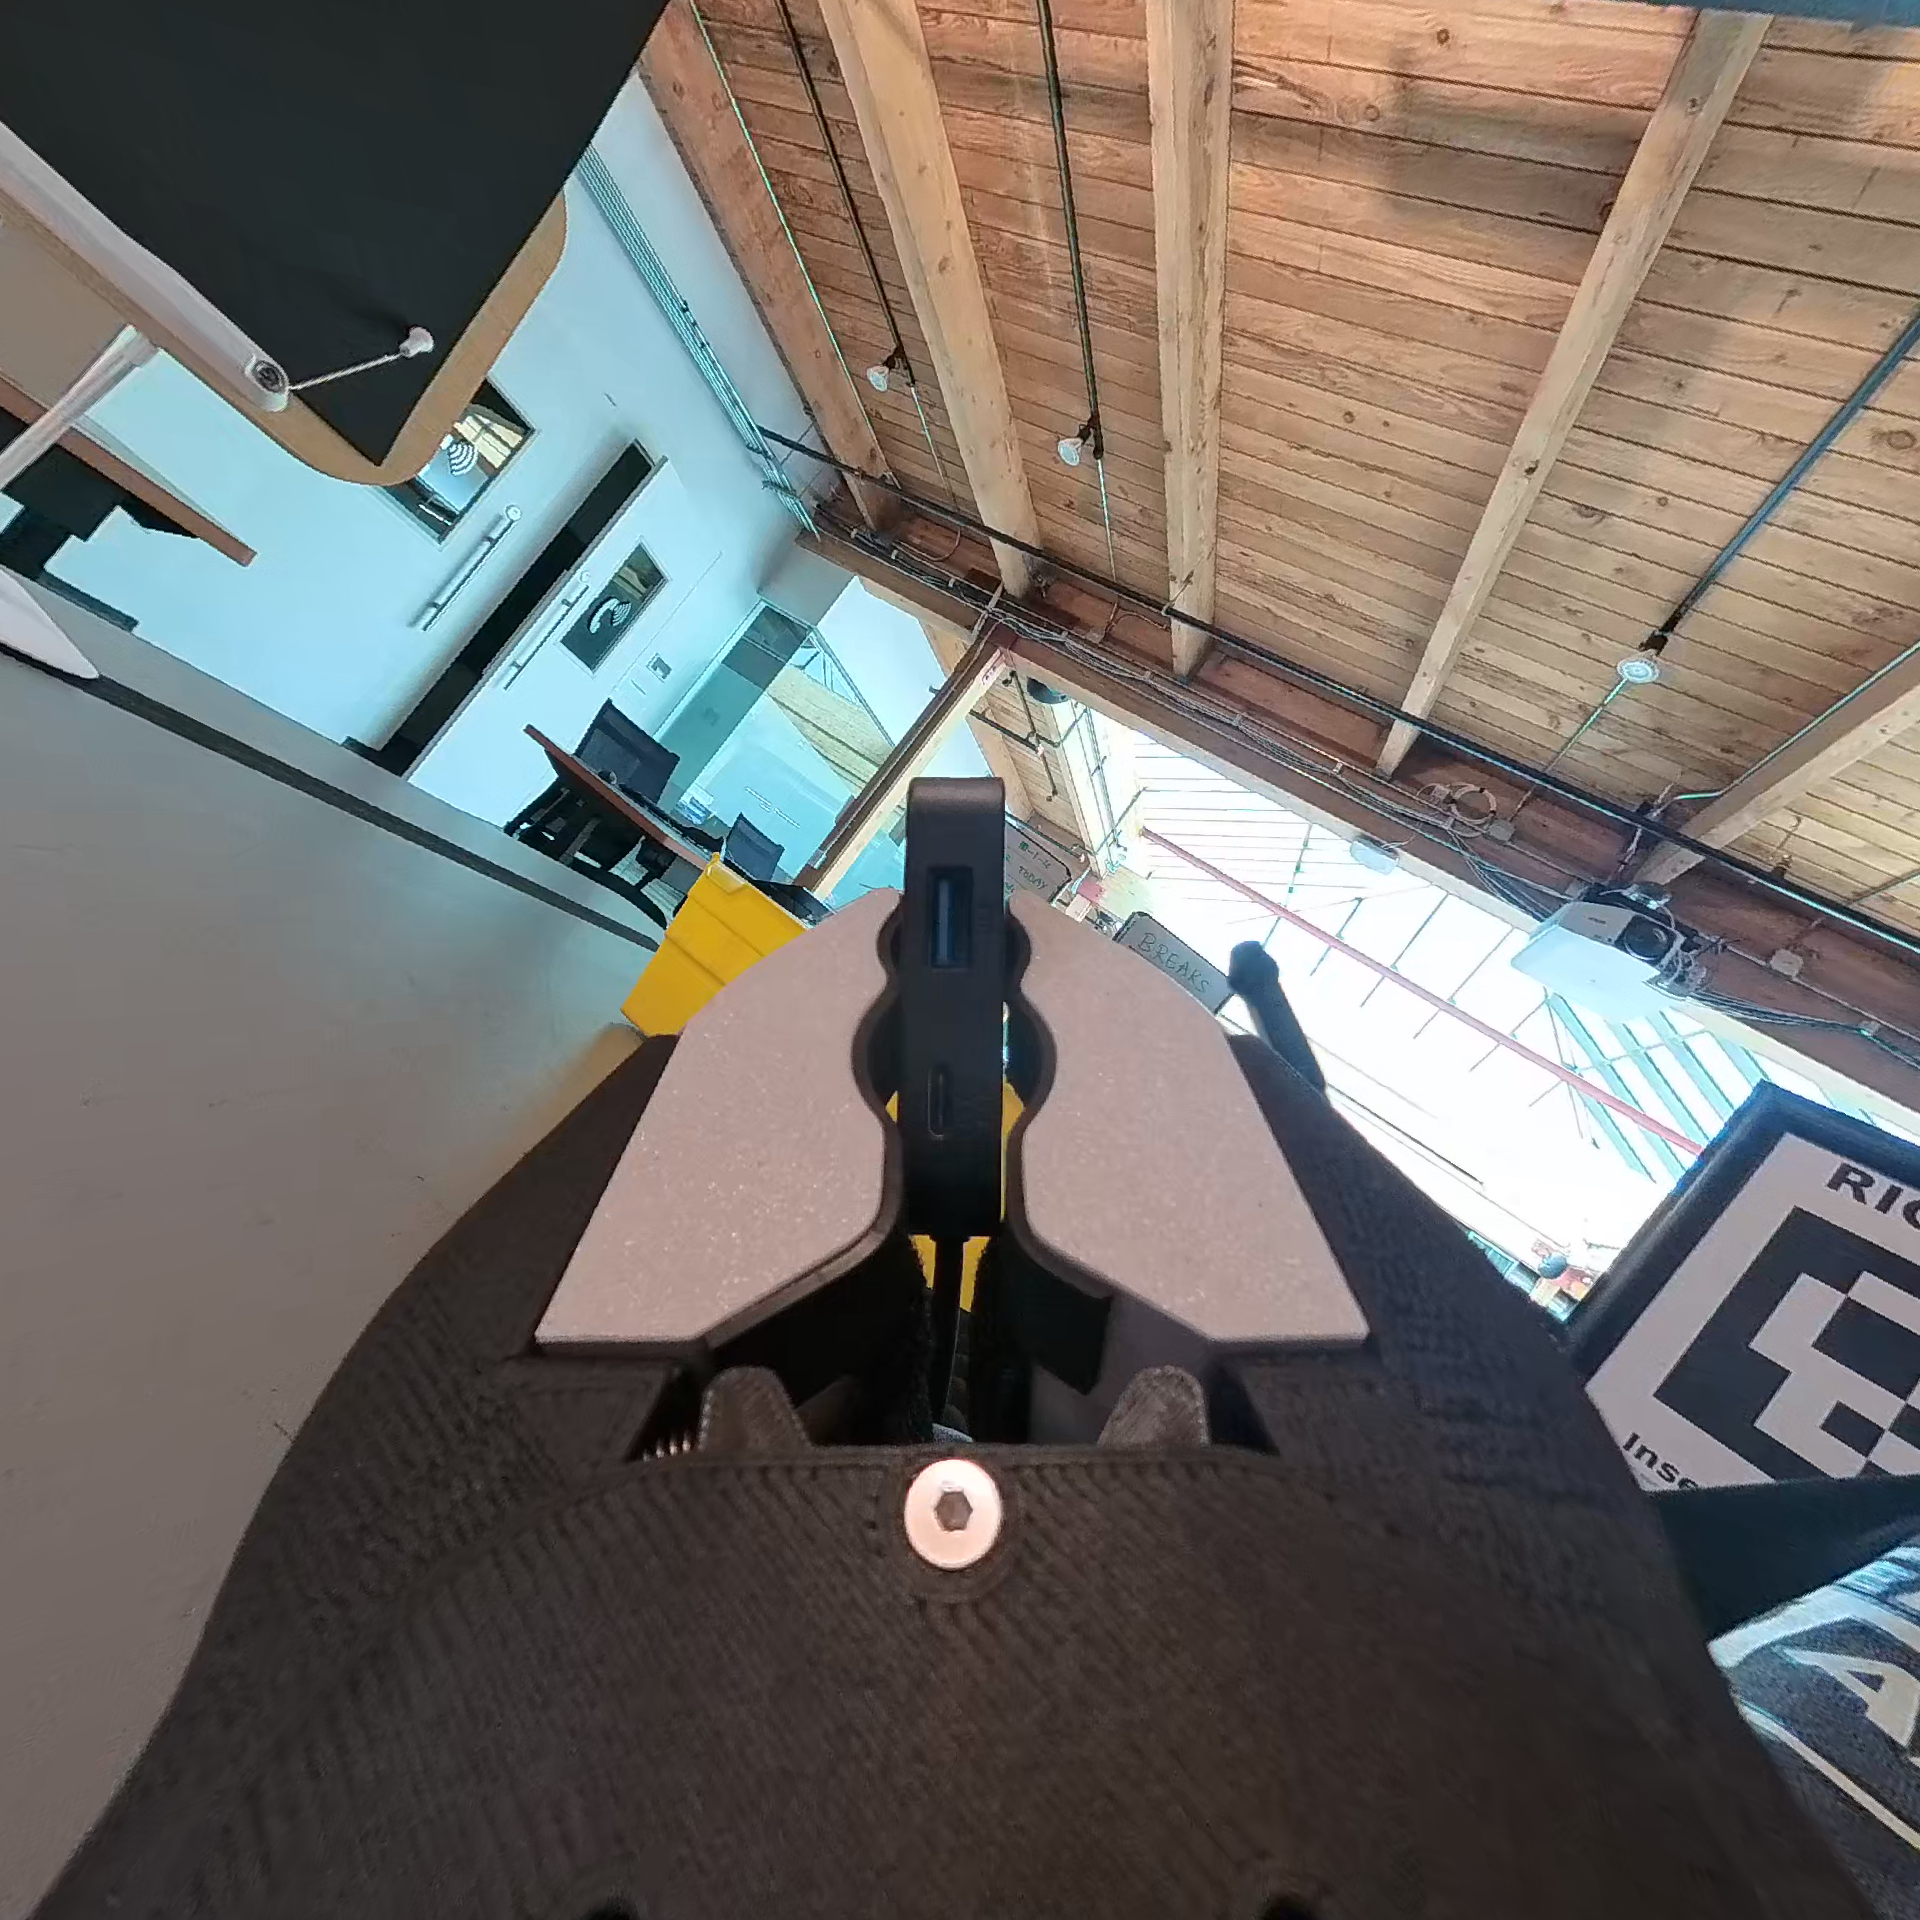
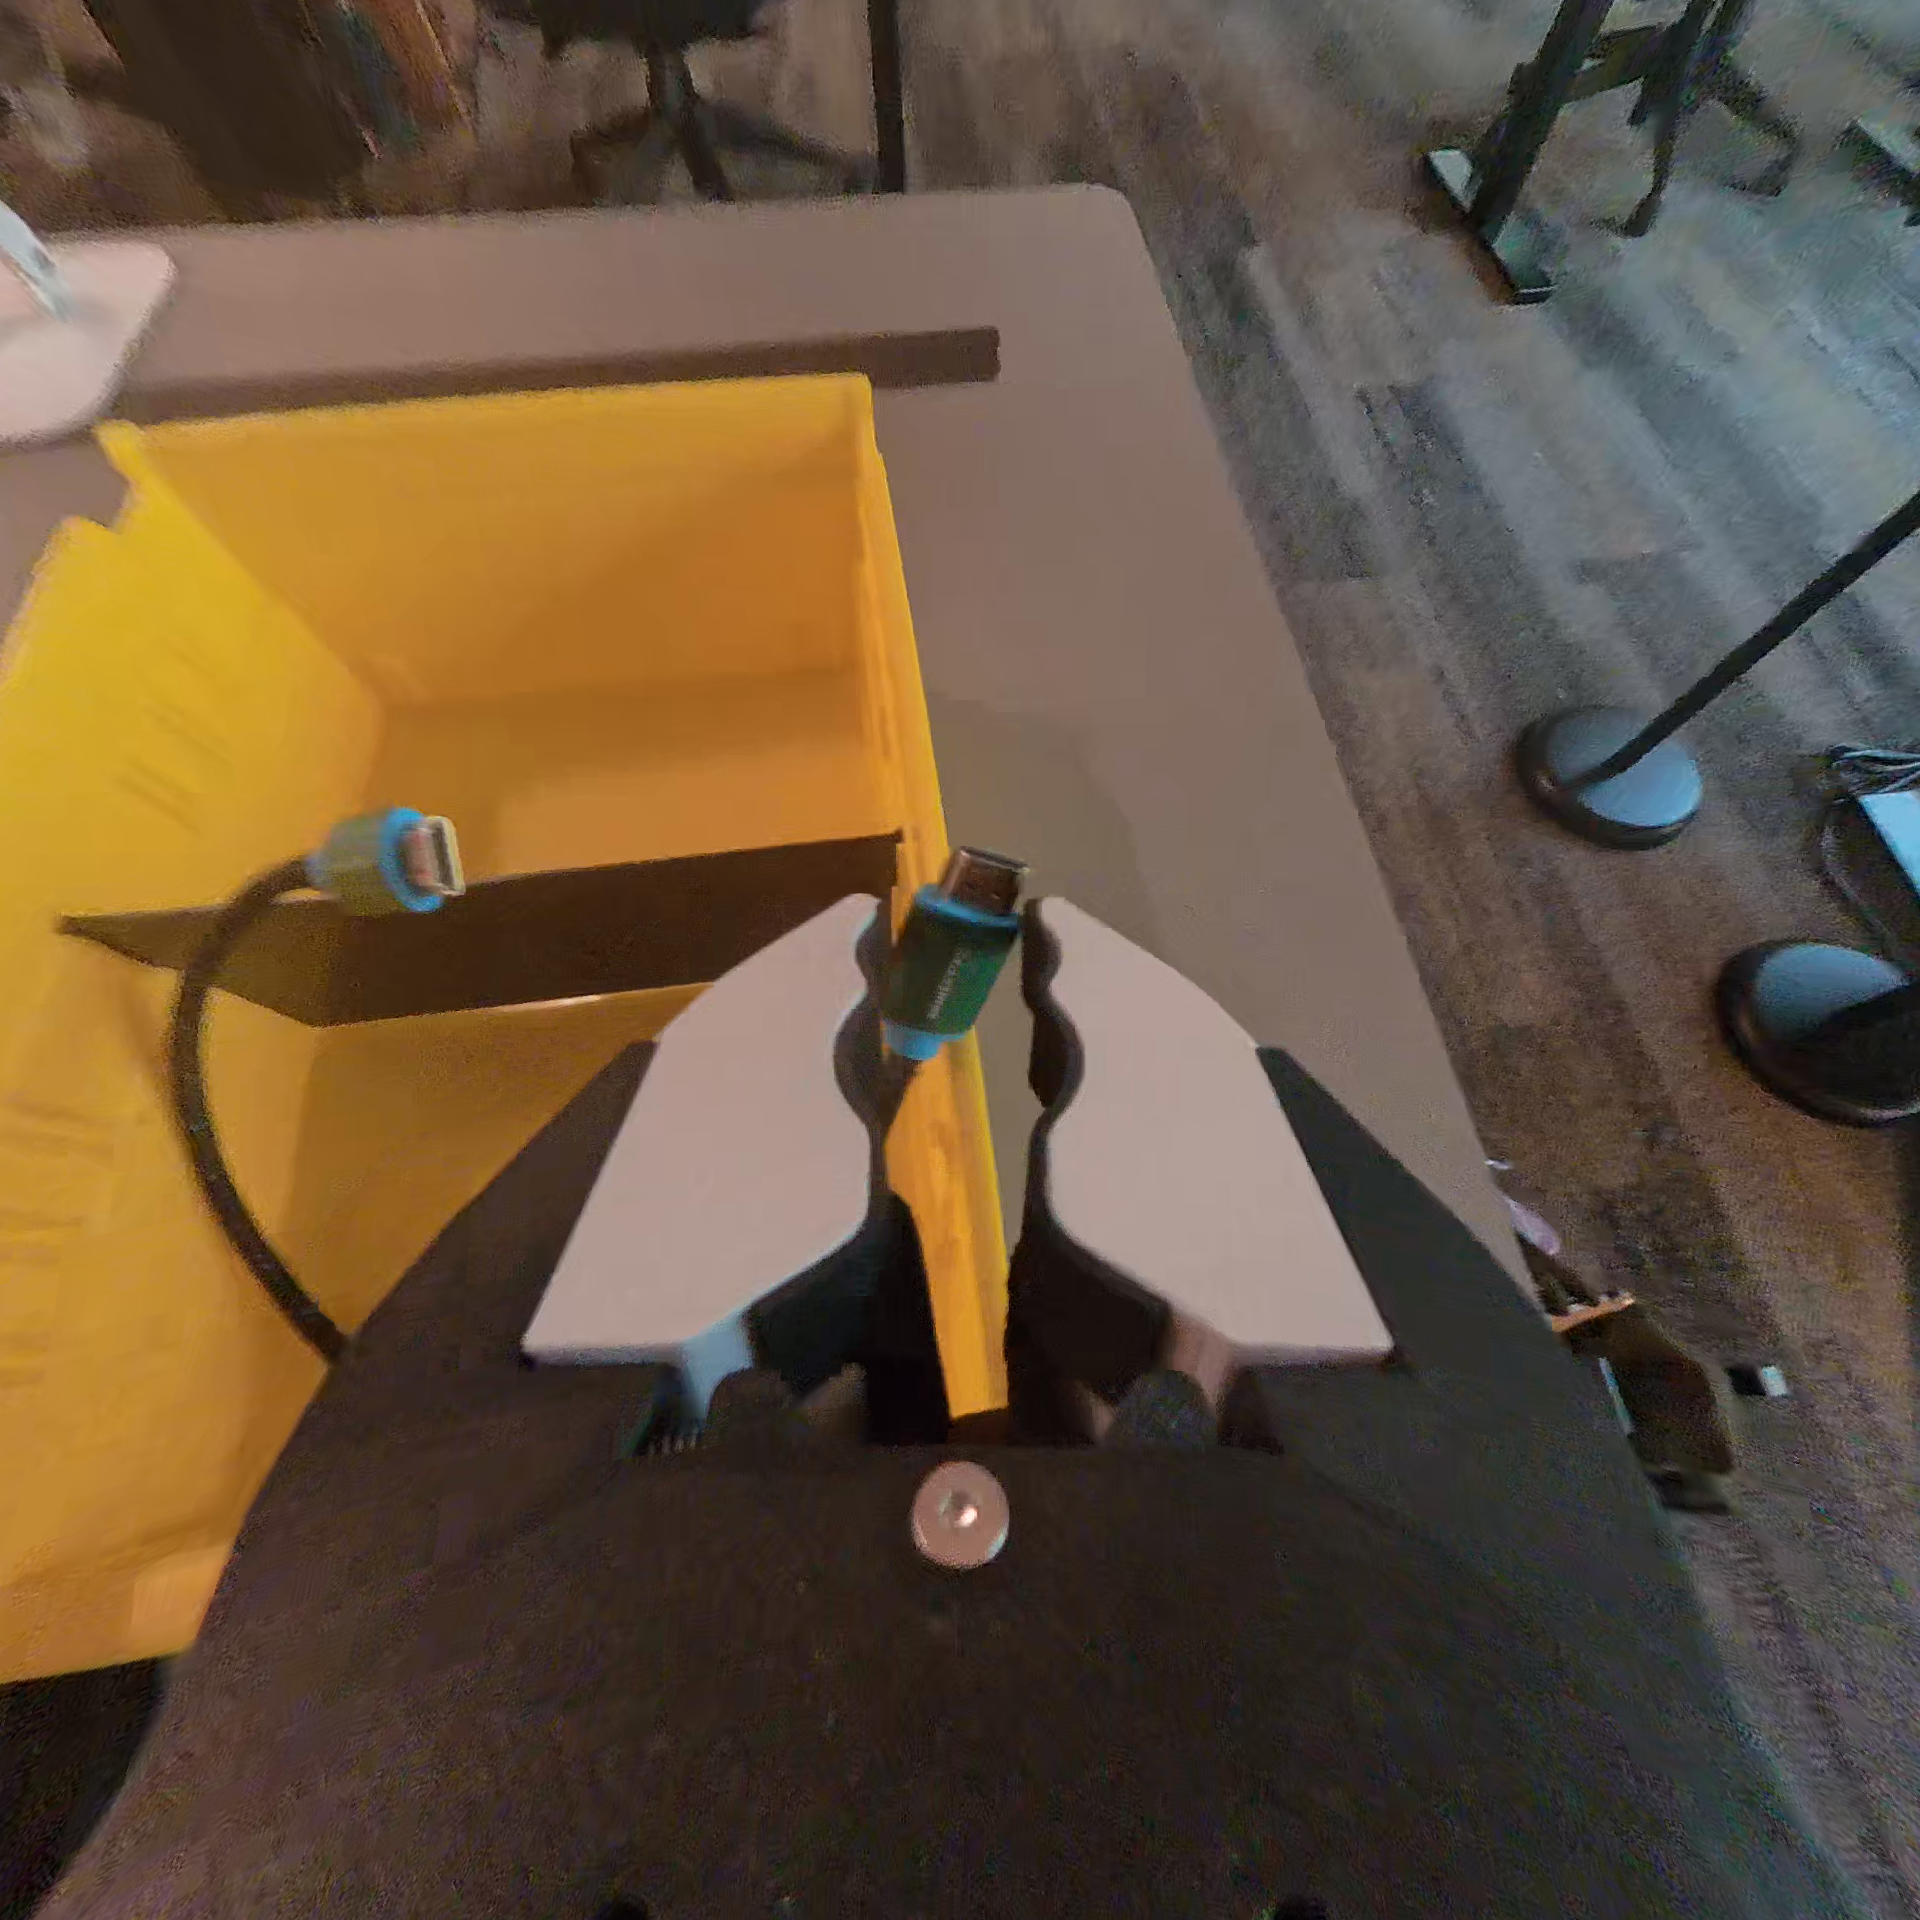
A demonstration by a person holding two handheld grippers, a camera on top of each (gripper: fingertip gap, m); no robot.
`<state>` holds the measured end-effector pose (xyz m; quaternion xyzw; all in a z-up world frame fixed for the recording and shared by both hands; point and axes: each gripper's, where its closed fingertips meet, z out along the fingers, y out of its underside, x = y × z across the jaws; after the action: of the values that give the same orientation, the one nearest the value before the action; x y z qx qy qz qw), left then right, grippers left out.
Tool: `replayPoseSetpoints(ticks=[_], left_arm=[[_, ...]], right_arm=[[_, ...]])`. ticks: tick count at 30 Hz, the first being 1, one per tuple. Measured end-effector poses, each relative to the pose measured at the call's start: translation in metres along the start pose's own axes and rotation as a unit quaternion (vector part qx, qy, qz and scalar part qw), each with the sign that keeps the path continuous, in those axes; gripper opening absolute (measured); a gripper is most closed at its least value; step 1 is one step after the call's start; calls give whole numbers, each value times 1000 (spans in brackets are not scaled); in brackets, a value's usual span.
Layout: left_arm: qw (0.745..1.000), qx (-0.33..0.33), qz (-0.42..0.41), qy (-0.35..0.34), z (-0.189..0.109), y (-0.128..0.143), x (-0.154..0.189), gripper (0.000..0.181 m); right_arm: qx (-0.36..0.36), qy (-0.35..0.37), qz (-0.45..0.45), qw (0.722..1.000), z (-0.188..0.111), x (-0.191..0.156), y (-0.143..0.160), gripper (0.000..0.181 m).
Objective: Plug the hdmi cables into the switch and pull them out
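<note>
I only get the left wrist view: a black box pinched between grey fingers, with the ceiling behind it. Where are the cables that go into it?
Observer: One HDMI plug sits between the right gripper's fingers, with its metal end pointing away from the camera.
Operator: Is it squeezed tight?
Observer: I cannot tell. It sits tilted in the gap, and the picture is blurred there.
Operator: And the other cable?
Observer: The second plug is off to the left over a yellow bin. Nothing grips it, and its black cable curves down from it.
</note>
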<state>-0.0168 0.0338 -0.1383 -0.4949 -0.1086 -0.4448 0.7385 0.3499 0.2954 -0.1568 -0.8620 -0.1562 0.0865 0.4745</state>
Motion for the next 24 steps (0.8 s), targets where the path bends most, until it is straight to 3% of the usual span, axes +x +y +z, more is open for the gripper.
replayPoseSetpoints(ticks=[13,17,20,22,24], left_arm=[[1000,-15,-1,-12,3,5,-4,13],[998,-46,-16,-35,6,12,-11,15],[988,-127,-10,-91,10,29,-25,26],[967,-231,26,-108,14,45,-28,52],[925,-357,89,-98,10,59,-26,85]], right_arm=[[-67,-39,-94,993,14,-34,17,29],[-70,-38,-94,992,6,-37,15,48],[-58,-22,-95,994,0,-34,10,58],[-42,-23,-90,995,-7,-36,4,61],[-21,-31,-87,996,-14,-41,-3,64]])
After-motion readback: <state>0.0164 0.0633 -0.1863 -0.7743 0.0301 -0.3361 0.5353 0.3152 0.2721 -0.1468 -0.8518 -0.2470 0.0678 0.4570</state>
